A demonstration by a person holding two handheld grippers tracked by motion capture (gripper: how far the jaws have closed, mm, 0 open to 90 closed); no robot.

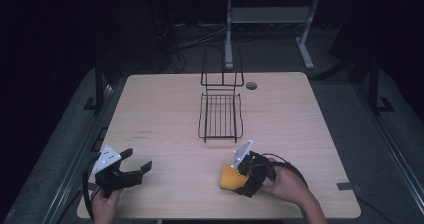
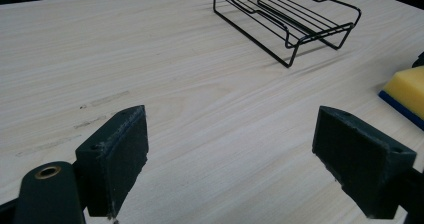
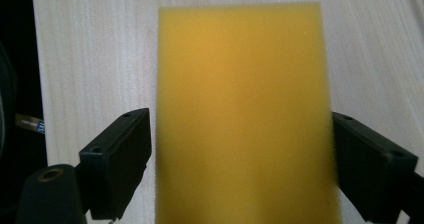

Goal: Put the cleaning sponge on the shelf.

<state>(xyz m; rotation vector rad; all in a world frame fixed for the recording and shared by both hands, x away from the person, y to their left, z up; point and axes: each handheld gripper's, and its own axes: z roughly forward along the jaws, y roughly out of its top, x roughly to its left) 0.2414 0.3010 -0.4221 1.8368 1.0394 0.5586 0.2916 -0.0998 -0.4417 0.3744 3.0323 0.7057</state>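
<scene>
A yellow sponge (image 1: 230, 177) with a blue underside (image 2: 400, 109) lies on the wooden table (image 1: 165, 114) near its front edge, right of centre. My right gripper (image 1: 243, 180) reaches over it from the right, and the sponge (image 3: 245, 114) sits between its wide-set jaws, whose pads lie right at its two long sides without squeezing it. My left gripper (image 1: 139, 168) hovers low at the front left, open, with bare table between its pads (image 2: 117, 159). A black wire rack (image 1: 220, 115) stands at the table's middle.
The rack (image 2: 290, 19) has an upright wire back at its far end. A small round grommet (image 1: 251, 86) sits in the table near the far edge. Dark floor, cables and a desk frame (image 1: 270, 19) lie beyond the table.
</scene>
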